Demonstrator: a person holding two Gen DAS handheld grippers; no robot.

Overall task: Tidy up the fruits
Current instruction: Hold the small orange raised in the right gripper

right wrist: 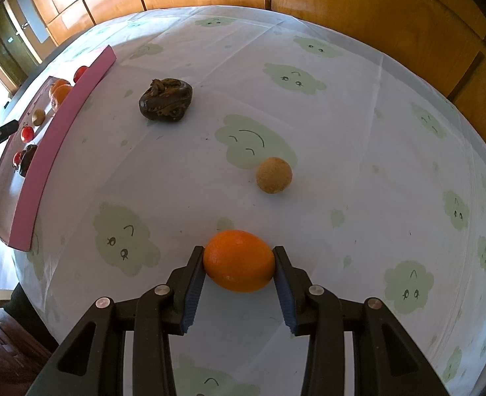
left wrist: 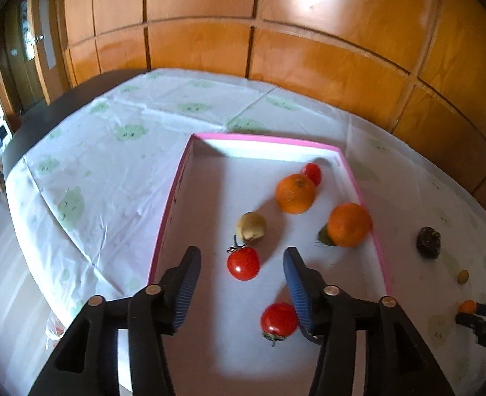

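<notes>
The left tongs point(left wrist: 241, 269) tilt down over the pink-walled white tray point(left wrist: 168, 217), parted and empty, above a round red tomato point(left wrist: 243, 263). The right tongs point(right wrist: 239, 260), pointing steeply down, clamp a smooth orange citrus fruit point(right wrist: 239, 260) on the cloth-covered counter point(right wrist: 341, 132).

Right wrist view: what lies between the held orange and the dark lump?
Only bare tablecloth between orange and lump; the tan fruit sits off to the right.
</notes>
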